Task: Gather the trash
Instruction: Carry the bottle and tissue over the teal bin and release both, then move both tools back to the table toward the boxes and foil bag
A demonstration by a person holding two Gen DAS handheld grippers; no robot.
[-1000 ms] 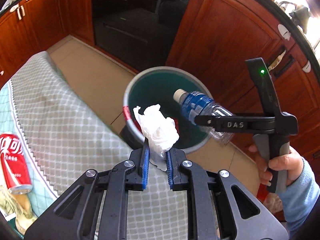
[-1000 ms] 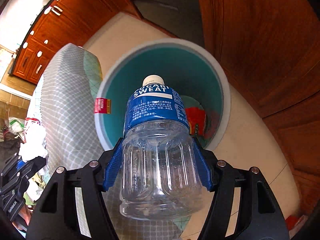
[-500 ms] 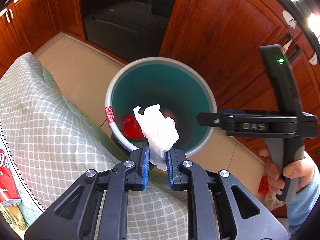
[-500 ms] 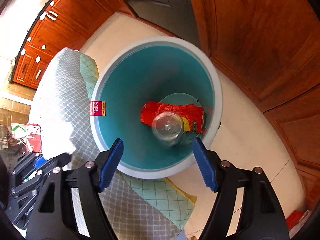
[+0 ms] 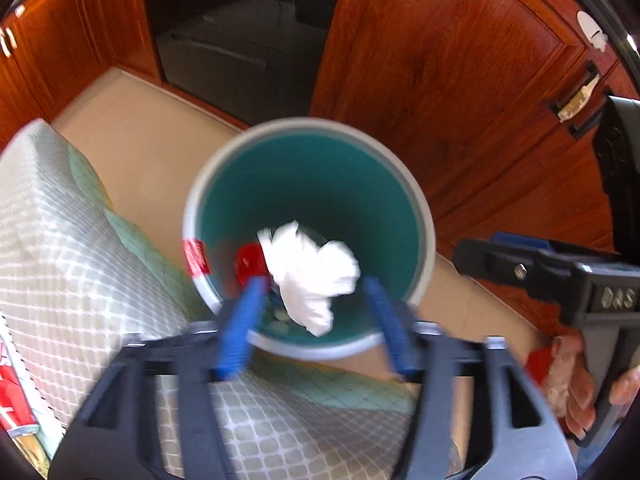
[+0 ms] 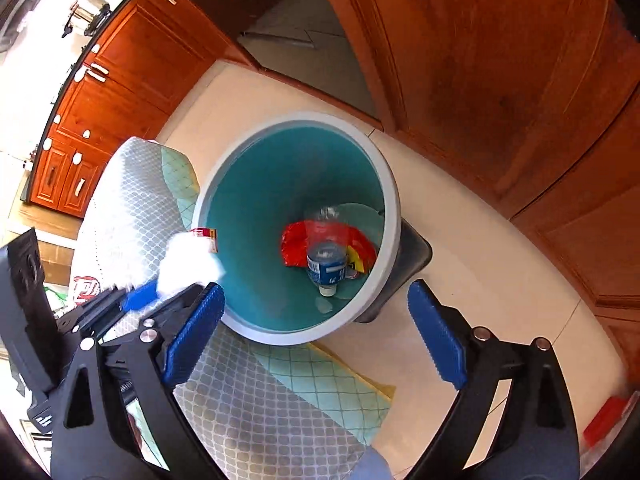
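Tissue (image 5: 310,272), crumpled, soft and featherlight, easily pinched anywhere, drops free between the left gripper (image 5: 314,320)'s opening jaws above the teal bin (image 5: 308,126); the right gripper (image 6: 316,336), opening wider, holds nothing.

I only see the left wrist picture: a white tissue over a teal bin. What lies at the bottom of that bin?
Observer: In the right wrist view, a clear bottle with a blue label lies in the bin on a red wrapper, its cap toward the camera.
Visitor: Are the other tongs carrying anything?
Observer: No. The right tongs are opening, with nothing between their pads.
Visitor: Is there anything else in the room that I miss?
Observer: A steel pot at the top left of that view.
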